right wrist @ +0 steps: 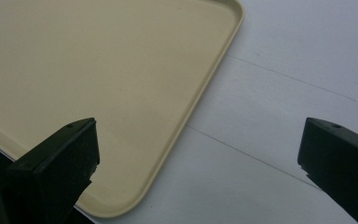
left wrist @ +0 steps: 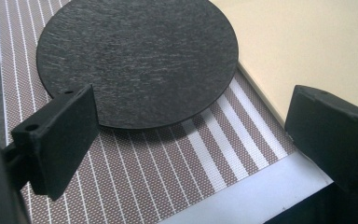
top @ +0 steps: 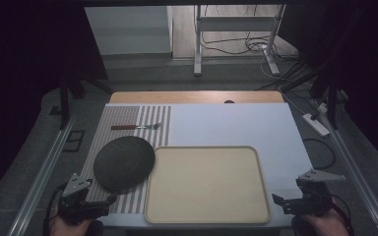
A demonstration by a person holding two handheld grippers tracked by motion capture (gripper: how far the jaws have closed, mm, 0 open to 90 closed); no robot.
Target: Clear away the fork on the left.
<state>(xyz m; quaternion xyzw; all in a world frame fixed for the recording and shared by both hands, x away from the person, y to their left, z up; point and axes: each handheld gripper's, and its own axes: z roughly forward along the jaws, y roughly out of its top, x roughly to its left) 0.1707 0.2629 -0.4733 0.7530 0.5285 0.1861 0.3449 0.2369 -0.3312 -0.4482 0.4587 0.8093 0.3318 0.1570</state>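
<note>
Presently, at the near table edge:
Left gripper (top: pixel 109 200): low at the near left corner, jaws spread wide, nothing between them; pointed at the plate, not touching it.
Right gripper (top: pixel 278 201): low at the near right corner, jaws likewise wide apart and empty; aimed past the tray's near corner.
Round dark slate plate (left wrist: pixel 137 56): flat on the brown-and-white striped woven placemat (left wrist: pixel 135 179), its right edge lapping over the tray's rim.
Cream rectangular plastic tray (top: pixel 206 184): centre of the white table sheet (top: pixel 236 125), bare.
Small metal fork with reddish-brown handle (top: pixel 135 127): on the placemat's far end, well apart from the plate.
Progress: judged barely begun; nothing gripped, nothing on the tray.
Remaining: likely reaching and grasping the plate, then the fork.
</note>
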